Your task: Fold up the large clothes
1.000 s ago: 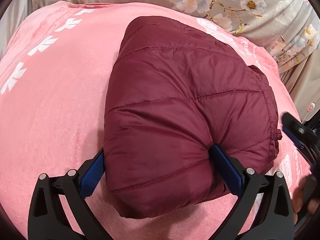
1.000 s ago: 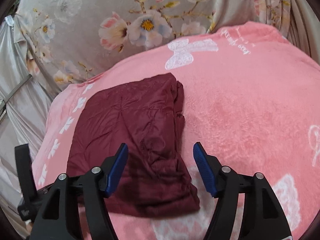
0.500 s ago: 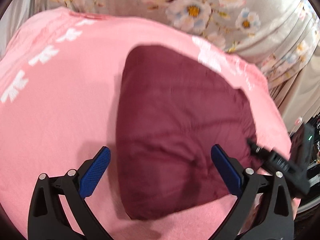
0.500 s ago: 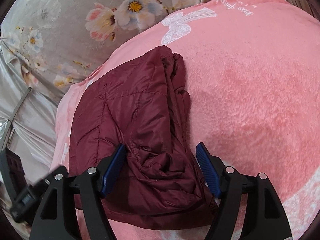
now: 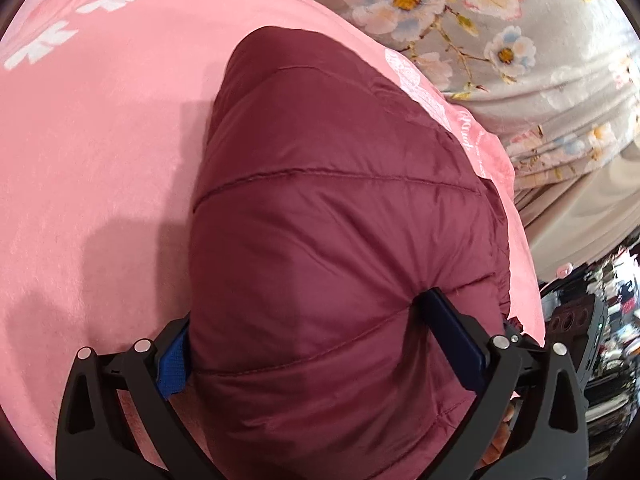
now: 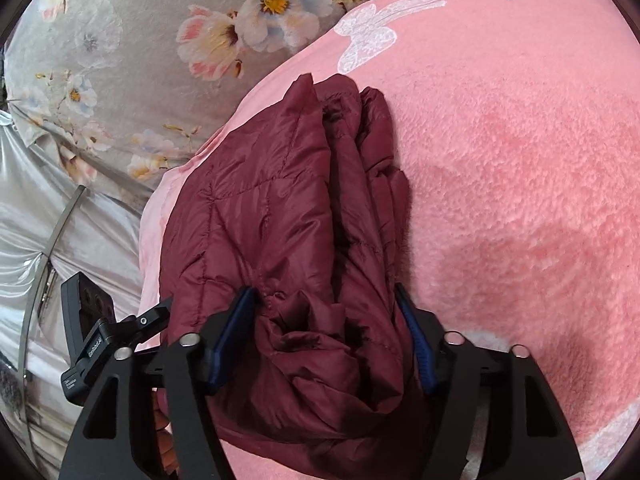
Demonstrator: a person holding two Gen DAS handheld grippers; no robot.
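A folded maroon quilted puffer jacket lies on a pink fleece blanket. My left gripper straddles the jacket's near end, its jaws wide apart and pressed into both sides of the bundle. In the right wrist view the jacket shows its stacked folded layers. My right gripper straddles that end too, its blue pads against the fabric on both sides. The left gripper body shows at the left of the right wrist view.
The pink blanket with white butterfly prints covers the bed. A grey floral sheet hangs behind it. A metal rail stands at the left edge. Clutter sits off the bed's right side.
Both grippers have moved forward onto the jacket. The left one had pulled back and is now pressed around the near end again. The right one now encloses the folded layers.
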